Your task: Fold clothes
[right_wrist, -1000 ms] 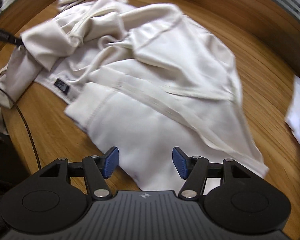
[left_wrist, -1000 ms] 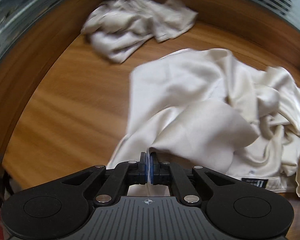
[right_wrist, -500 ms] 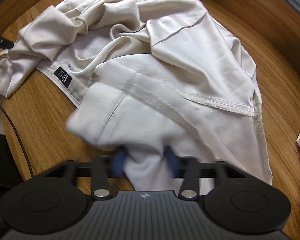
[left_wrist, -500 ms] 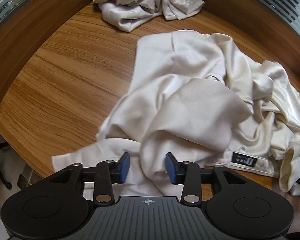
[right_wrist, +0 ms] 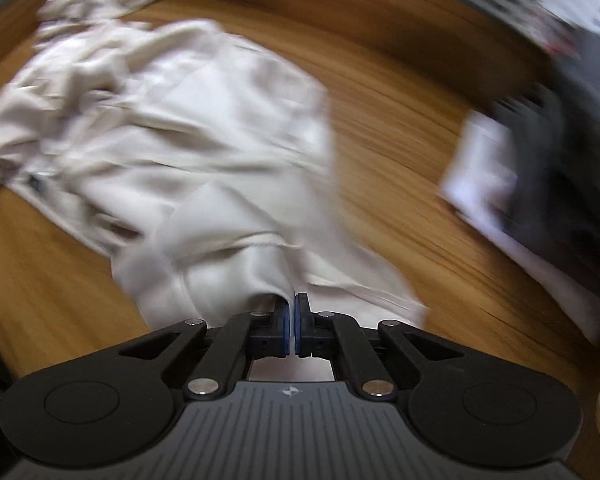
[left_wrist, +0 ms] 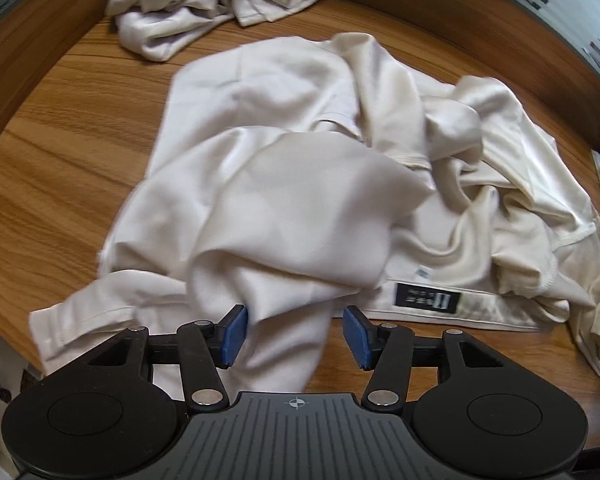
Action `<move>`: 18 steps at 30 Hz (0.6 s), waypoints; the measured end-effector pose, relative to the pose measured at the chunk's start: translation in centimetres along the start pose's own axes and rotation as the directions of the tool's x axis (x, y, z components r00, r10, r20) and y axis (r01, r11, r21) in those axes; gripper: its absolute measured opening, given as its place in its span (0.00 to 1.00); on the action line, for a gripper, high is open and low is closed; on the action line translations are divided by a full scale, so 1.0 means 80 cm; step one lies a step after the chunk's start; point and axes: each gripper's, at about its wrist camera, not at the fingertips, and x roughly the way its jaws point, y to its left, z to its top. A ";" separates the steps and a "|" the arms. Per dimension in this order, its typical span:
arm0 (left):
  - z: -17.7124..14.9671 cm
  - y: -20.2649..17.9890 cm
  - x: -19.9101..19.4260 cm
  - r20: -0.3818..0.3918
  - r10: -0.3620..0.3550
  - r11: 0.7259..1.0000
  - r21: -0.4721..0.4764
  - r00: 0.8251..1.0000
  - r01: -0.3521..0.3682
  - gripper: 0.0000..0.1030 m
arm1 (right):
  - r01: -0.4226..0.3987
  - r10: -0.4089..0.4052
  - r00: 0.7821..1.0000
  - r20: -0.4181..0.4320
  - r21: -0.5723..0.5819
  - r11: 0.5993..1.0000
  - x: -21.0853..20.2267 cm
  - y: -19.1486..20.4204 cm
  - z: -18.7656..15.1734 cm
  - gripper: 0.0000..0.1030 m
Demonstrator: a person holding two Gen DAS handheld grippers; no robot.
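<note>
Your left tongs [left_wrist: 296,336] stand spread wide, the blue pads apart with a loose tongue of the cream garment [left_wrist: 300,184] lying between them but not pinched. Your right tongs [right_wrist: 291,330] are shut tight on a gathered edge of that same garment [right_wrist: 188,152], the cloth bunching into the pads and fanning away from them. The right wrist view is smeared with motion, so finer detail there cannot be read. The garment lies crumpled on the wooden surface [left_wrist: 72,152], straight ahead of both tongs and touching both. From the left view its bulk runs away from you and off to the right, where the folds pile thickest above a dark label [left_wrist: 427,303] on the near hem. A second bundle of pale clothes [left_wrist: 204,4] sits well apart at the far edge, and some white papers [right_wrist: 484,168] lie off to the right. The relation that matters is this: the right side already owns an edge, while the free near hem stretches leftward toward the open left tongs, which are the nearer to it. I judge the garment far from folded. Spreading it would seem to need the left side closing on that hem, opposite the right grip.
</note>
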 end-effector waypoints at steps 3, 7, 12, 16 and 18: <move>0.001 -0.016 0.003 -0.001 -0.020 1.000 0.019 1.000 0.020 0.54 | 0.102 -0.098 0.994 -0.041 0.083 0.991 -0.003 -0.050 -0.033 0.02; 0.001 -0.033 0.002 -0.001 -0.048 0.998 0.045 0.999 0.048 0.54 | 0.205 -0.186 0.976 -0.116 0.172 0.964 -0.007 -0.101 -0.078 0.02; 0.001 -0.045 0.003 -0.008 -0.048 0.995 0.090 0.999 0.049 0.58 | 0.206 -0.176 0.973 -0.147 0.223 0.953 -0.019 -0.123 -0.107 0.20; -0.002 -0.047 0.004 -0.013 -0.033 0.989 0.143 0.999 0.034 0.61 | 0.174 -0.154 0.981 -0.117 0.185 0.967 -0.031 -0.101 -0.097 0.34; -0.002 -0.046 0.007 -0.015 -0.018 0.986 0.168 1.000 0.021 0.61 | 0.131 -0.118 0.989 -0.085 0.166 0.977 -0.035 -0.084 -0.087 0.40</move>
